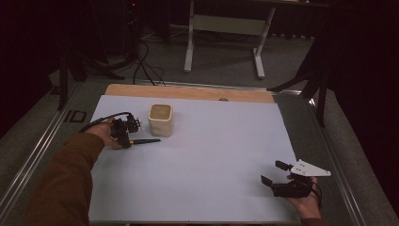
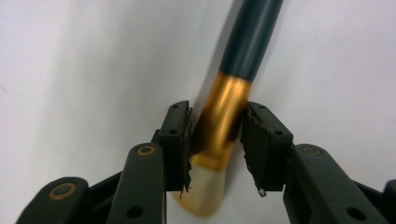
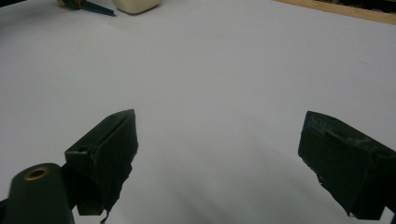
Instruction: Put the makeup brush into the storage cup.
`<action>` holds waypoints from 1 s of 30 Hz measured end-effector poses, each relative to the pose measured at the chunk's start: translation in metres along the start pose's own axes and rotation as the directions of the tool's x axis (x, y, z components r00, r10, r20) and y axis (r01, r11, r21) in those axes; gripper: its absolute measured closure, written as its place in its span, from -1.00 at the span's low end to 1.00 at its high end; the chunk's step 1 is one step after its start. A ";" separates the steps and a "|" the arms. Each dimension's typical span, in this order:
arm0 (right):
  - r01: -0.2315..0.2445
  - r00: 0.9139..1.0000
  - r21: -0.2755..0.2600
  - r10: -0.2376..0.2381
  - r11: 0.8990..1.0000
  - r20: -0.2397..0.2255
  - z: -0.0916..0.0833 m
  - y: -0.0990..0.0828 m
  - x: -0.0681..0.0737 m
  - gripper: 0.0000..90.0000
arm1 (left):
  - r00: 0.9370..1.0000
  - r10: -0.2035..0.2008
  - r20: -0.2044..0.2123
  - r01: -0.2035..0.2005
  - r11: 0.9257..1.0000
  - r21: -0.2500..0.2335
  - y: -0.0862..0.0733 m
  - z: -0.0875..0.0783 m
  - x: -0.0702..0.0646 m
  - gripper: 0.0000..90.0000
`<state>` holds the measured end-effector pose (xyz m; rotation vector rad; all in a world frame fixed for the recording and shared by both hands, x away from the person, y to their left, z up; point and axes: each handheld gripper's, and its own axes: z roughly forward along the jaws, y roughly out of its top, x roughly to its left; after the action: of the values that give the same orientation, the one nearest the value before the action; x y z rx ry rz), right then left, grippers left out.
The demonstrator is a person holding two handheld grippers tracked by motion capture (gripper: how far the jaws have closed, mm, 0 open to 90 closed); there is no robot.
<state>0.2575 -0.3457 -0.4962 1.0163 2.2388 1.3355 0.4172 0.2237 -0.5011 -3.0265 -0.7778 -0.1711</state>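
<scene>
Nearest the left gripper's camera, a brush (image 2: 224, 121) is seen clamped by its gold ferrule between the two pads (image 2: 176, 140), its pale bristles toward the camera and its dark handle running away over the white sheet (image 2: 70, 70). From above, the left gripper (image 1: 126, 139) is seen just left of the cup (image 1: 161, 119), with the brush handle lying flat and pointing right, in front of the cup and close to it. The right gripper (image 1: 275, 173) is held well right of the cup and nearer the person, its jaws spread wide with nothing between them.

The step in hand is judged to be the pickup of the brush, with the grasp made but the brush not yet lifted. Next, a lift is called for, then a turn to upright so the brush can be lowered into the cup's open mouth without its rim being knocked.
</scene>
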 end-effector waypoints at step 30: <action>0.008 1.000 0.010 -0.008 1.000 -0.017 0.005 0.002 0.002 -0.74 | 0.997 -0.045 0.064 0.049 0.997 -0.061 -0.033 -0.023 -0.012 0.54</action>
<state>0.2598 -0.3404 -0.4973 1.0016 2.2622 1.3357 0.3889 0.2460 -0.4798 -3.0872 -0.8651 -0.1032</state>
